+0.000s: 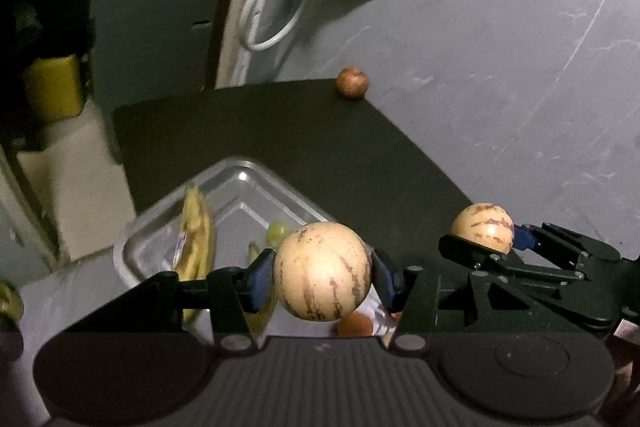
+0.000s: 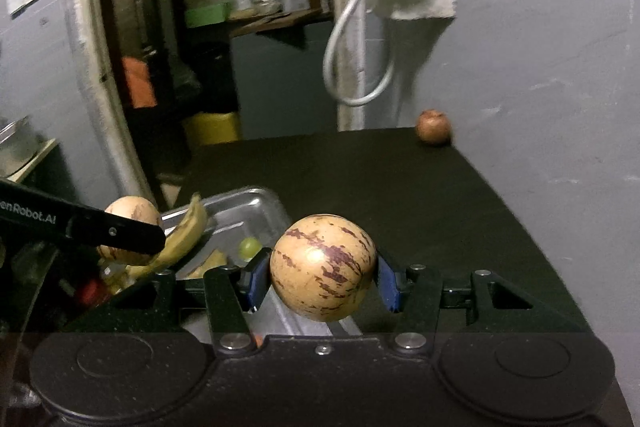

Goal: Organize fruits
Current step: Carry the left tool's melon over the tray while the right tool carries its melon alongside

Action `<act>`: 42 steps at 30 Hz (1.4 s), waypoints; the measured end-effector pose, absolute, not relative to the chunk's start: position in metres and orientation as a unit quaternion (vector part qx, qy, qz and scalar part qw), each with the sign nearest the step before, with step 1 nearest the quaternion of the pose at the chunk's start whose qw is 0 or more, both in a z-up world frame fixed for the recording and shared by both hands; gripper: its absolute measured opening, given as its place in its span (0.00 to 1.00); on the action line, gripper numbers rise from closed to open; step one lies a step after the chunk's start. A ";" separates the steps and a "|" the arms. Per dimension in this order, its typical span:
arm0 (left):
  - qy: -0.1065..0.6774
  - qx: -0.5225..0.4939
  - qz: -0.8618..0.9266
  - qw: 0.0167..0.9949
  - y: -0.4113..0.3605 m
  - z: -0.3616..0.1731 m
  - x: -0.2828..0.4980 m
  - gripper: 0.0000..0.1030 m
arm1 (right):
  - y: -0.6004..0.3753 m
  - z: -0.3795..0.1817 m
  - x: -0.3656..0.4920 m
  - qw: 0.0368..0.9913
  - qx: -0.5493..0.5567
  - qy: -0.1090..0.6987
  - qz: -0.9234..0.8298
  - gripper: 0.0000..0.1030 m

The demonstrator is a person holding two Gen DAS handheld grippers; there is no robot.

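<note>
My left gripper (image 1: 322, 277) is shut on a cream, brown-streaked round fruit (image 1: 322, 277) and holds it above a metal tray (image 1: 240, 173). The tray holds a banana (image 1: 196, 239), a green grape (image 1: 278, 231) and an orange fruit (image 1: 355, 325). My right gripper (image 2: 323, 273) is shut on a second streaked round fruit (image 2: 323, 273) just right of the tray (image 2: 256, 211). The right gripper also shows in the left wrist view (image 1: 484, 233), and the left gripper's fruit shows in the right wrist view (image 2: 130, 227). A brown apple-like fruit (image 1: 352, 82) sits at the table's far corner.
The dark table top (image 2: 380, 195) runs back to a grey wall on the right. A doorway with shelves and a yellow container (image 2: 212, 127) lies behind on the left. A white cable loop (image 2: 356, 67) and cloth hang on the wall.
</note>
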State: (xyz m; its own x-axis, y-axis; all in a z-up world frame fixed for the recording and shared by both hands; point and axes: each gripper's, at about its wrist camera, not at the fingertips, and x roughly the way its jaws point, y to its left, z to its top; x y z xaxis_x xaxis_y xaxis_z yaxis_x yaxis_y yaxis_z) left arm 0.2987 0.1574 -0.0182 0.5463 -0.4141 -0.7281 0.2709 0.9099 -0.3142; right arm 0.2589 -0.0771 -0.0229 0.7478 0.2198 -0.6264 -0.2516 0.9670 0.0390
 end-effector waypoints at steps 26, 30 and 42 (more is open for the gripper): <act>0.476 -0.165 -0.003 0.864 0.110 -0.070 0.199 0.54 | -0.087 -0.067 0.296 0.872 -0.082 0.355 0.326 0.54; 0.480 -0.161 0.007 0.862 0.105 -0.076 0.199 0.54 | -0.086 -0.073 0.303 0.868 -0.082 0.362 0.329 0.54; 0.491 -0.152 0.028 0.857 0.097 -0.090 0.214 0.54 | -0.074 -0.090 0.324 0.855 -0.086 0.381 0.341 0.54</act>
